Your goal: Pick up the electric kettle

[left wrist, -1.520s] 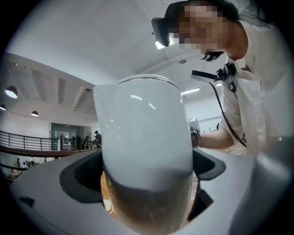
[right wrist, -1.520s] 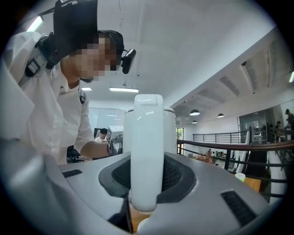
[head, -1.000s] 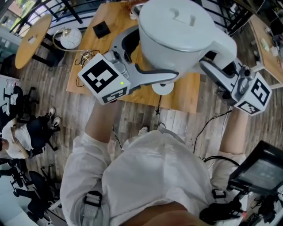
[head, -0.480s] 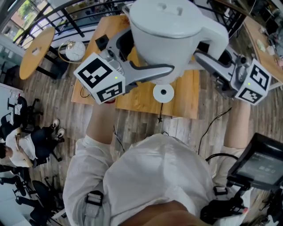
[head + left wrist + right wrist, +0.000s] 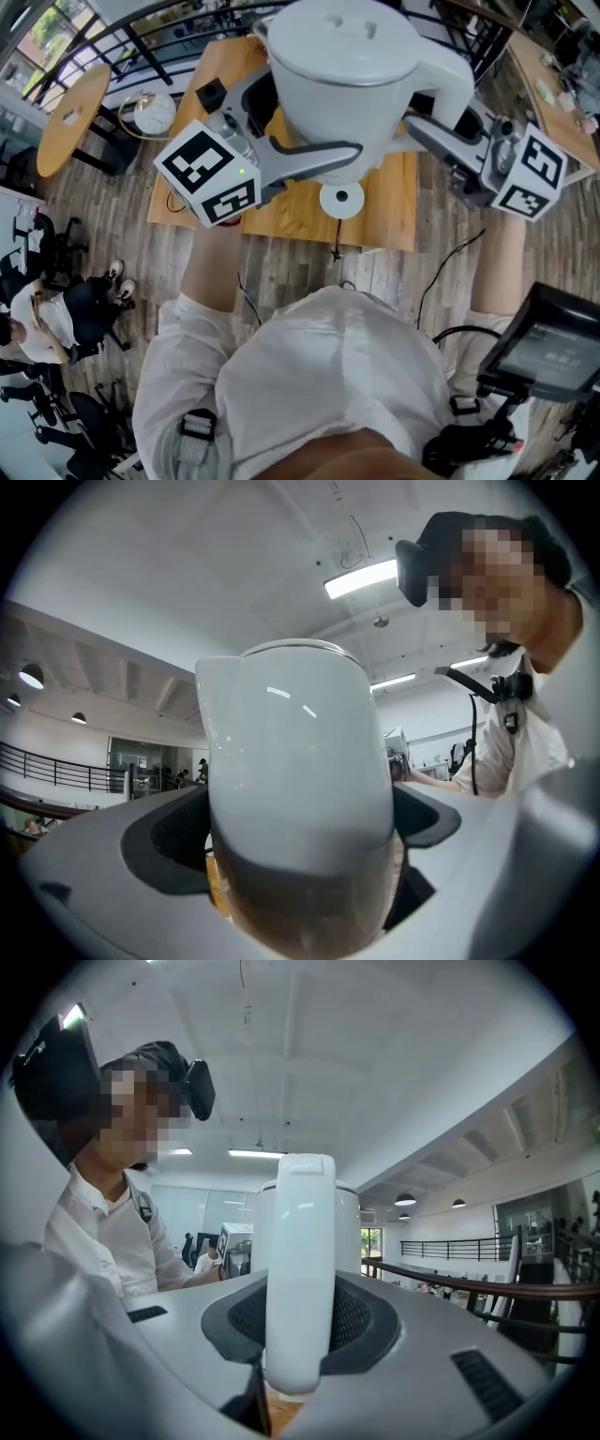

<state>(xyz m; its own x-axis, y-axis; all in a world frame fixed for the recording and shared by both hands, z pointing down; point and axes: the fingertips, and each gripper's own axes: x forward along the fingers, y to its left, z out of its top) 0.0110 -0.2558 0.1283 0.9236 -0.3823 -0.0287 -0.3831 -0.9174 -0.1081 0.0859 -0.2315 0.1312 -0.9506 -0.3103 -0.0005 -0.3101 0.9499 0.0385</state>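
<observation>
The white electric kettle [image 5: 342, 66] is held up in the air, close under the head camera, above the wooden table [image 5: 394, 216]. My left gripper [image 5: 281, 120] is shut on the kettle body [image 5: 300, 789], whose spout side fills the left gripper view. My right gripper [image 5: 448, 120] is shut on the kettle's white handle [image 5: 300, 1269], which stands upright between its dark pads [image 5: 361, 1321]. The kettle's round white base [image 5: 340, 199] lies on the table below, with its cord hanging off the near edge.
A small black square object [image 5: 214, 92] lies at the table's far left. A round wooden table [image 5: 70, 112] and a white round object [image 5: 153, 112] stand to the left. A seated person [image 5: 37, 314] is at lower left, a screen [image 5: 553, 347] at lower right.
The kettle and both grippers sit slightly higher and further left in the head view, so the whole round base now shows. Both grips are unchanged.
</observation>
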